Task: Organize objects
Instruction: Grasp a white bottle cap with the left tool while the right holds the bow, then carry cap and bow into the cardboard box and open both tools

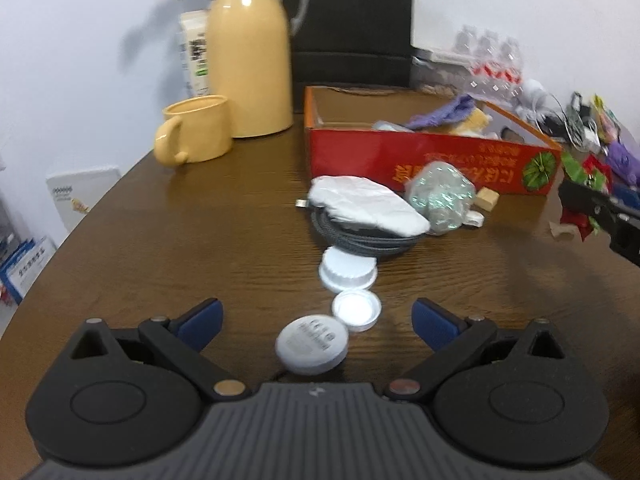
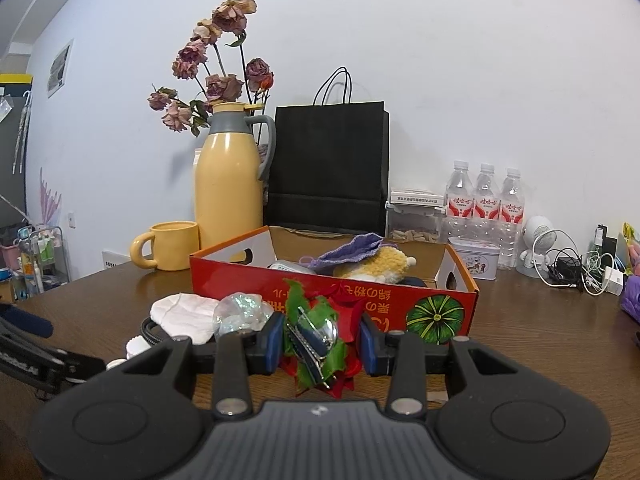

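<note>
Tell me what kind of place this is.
Probably a home or small office room: a wooden table with a yellow thermos, matching mug, dried roses and bottled water.

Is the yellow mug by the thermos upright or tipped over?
Upright. The yellow mug stands on its base on the table, rim up, handle out sideways.

red box [image 2: 340, 300], yellow mug [image 2: 172, 246], brown table [image 1: 180, 240]

yellow thermos [image 2: 228, 192] | yellow mug [image 2: 172, 246] | black paper bag [image 2: 332, 168] | three water bottles [image 2: 486, 204] | dried roses [image 2: 216, 68]
</note>
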### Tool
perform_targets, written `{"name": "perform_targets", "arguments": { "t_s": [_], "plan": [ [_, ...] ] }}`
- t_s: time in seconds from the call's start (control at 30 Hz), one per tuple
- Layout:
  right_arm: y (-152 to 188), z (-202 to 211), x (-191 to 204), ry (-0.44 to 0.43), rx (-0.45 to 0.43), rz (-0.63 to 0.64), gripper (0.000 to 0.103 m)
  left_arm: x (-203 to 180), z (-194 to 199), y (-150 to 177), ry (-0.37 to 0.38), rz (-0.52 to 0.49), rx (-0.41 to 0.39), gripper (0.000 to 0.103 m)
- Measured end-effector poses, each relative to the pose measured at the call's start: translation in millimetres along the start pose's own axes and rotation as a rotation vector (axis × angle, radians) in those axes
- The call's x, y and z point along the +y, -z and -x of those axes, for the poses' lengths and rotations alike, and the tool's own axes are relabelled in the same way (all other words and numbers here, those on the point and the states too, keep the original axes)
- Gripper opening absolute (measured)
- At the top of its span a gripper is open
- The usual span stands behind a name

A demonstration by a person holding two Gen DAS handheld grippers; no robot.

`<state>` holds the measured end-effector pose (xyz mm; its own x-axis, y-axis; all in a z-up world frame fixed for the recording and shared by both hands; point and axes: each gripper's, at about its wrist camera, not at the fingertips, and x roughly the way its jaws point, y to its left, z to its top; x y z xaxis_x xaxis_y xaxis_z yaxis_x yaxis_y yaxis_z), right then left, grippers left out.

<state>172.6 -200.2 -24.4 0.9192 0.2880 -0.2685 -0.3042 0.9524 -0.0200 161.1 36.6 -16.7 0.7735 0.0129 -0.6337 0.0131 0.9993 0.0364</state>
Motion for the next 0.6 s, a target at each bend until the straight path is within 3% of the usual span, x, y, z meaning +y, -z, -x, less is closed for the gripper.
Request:
{"name": "perform_targets", "arguments": {
  "t_s": [0.1, 0.17, 0.23, 0.3, 0.6],
  "plan": [
    [0, 0, 0, -0.001, 0.000, 0.000, 0.037, -11, -13, -4, 0.020, -0.059, 0.032, 0.089],
    [0, -1, 0, -0.002, 0.002, -0.002, 0.037, -17, -21, -6, 0.029, -0.089, 0.054, 0.073],
    [1, -1, 0, -0.004, 0.005, -0.006, 0.037, -19, -26, -7, 0.043, -0.097, 0.063, 0.047],
    [1, -1, -1, -0.008, 0.006, -0.008, 0.037, -19, -27, -9, 0.060, -0.095, 0.065, 0.029],
    [1, -1, -1, -0.013, 0.006, -0.012, 0.037, -18, -14, -10, 0.052, -0.040, 0.013, 0.029]
  ]
}}
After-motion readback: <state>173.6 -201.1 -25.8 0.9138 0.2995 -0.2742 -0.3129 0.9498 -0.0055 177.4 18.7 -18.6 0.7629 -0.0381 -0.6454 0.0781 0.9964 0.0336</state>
